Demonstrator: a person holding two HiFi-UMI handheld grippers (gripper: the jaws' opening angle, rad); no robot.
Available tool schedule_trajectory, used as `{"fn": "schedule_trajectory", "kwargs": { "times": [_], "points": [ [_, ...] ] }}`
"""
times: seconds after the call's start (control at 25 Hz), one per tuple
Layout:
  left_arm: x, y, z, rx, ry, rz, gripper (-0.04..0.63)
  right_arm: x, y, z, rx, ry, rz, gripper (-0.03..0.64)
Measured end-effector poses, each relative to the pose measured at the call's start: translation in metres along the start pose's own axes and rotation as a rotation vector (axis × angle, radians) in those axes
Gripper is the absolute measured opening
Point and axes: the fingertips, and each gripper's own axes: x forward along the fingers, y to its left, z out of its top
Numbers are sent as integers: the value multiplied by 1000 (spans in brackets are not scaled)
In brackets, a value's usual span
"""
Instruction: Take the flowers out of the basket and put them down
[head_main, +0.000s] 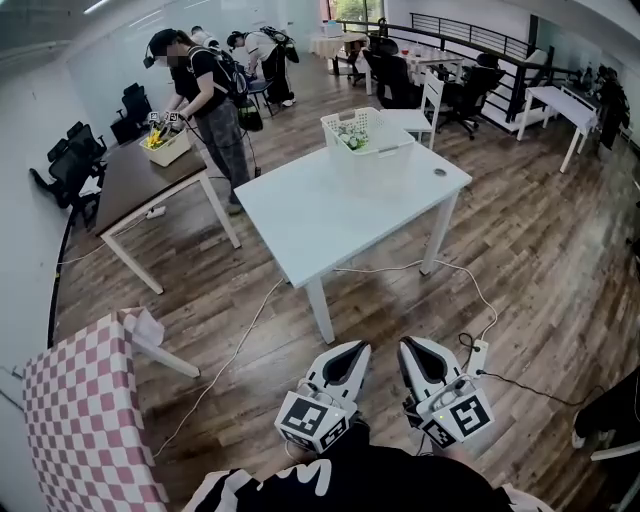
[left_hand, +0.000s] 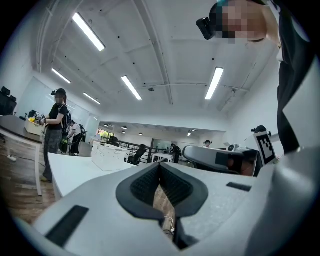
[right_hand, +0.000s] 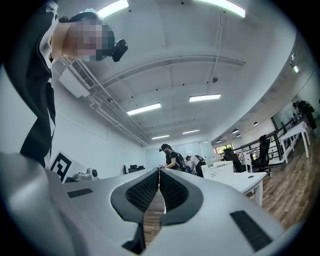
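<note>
Item: green-and-white flowers (head_main: 352, 138), lying in a white plastic lattice basket (head_main: 378, 168) on a white rectangular table (head_main: 320, 215), well apart from left gripper (head_main: 349, 353) and right gripper (head_main: 413, 352), both closed and empty; probably light, soft, crushable, best pinched gently at the stems.

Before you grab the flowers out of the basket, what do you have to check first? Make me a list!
1. Left claw empty: ok, shut on nothing.
2. Right claw empty: ok, shut on nothing.
3. Claws open to grab: not ok, both shut.
4. Flowers in the basket: ok, at the far corner of the table.
5. Claws near the basket: not ok, both low by the person's body, off the table.
6. Room to put flowers down: ok, bare tabletop beside the basket.
</note>
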Motion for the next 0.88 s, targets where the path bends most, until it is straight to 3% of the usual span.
{"fn": "schedule_trajectory", "kwargs": {
  "times": [0.48, 0.88],
  "points": [
    [88, 120, 19, 10, 18, -81, 5, 133, -66, -12, -16, -21, -45, 19],
    [108, 168, 16, -6, 34, -90, 5, 175, -87, -28, -10, -5, -68, 18]
  ]
}}
